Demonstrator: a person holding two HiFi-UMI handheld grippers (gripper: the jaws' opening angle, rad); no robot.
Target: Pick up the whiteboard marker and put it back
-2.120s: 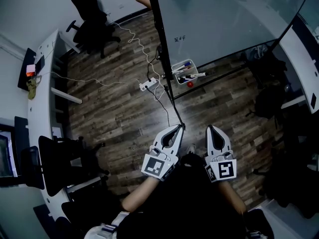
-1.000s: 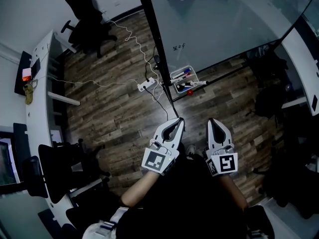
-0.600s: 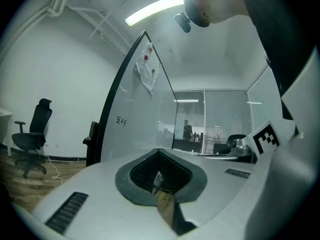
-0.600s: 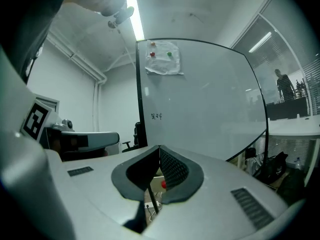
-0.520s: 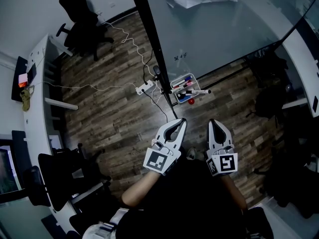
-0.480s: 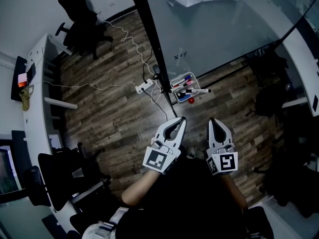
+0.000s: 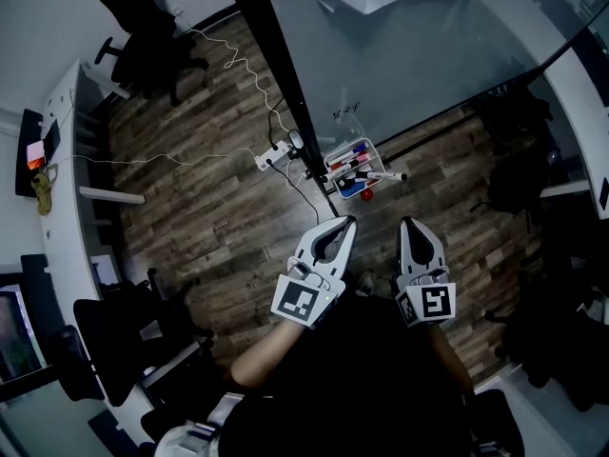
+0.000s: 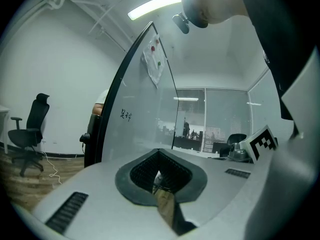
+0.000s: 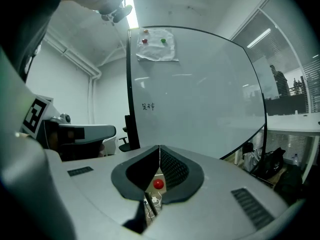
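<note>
A small white tray (image 7: 332,157) hangs at the foot of the glass whiteboard (image 7: 409,55); several markers lie in it. One white marker (image 7: 385,175) juts out over the tray's right side. A red ball (image 7: 366,195) sits just below, and it shows through the right gripper's jaw gap in the right gripper view (image 9: 158,184). My left gripper (image 7: 348,221) and right gripper (image 7: 410,221) hover side by side short of the tray, both shut and empty. In the gripper views, the jaw tips of the left gripper (image 8: 159,151) and right gripper (image 9: 159,147) meet.
A power strip (image 7: 271,152) with trailing white cables lies on the wood floor left of the board's black post (image 7: 276,65). A black office chair (image 7: 143,8) stands far left, a white desk (image 7: 71,160) runs along the left wall, and dark bags (image 7: 514,179) sit at the right.
The tray and board have drawn nearer to both grippers as I moved toward them. Both grippers stayed shut and empty.
</note>
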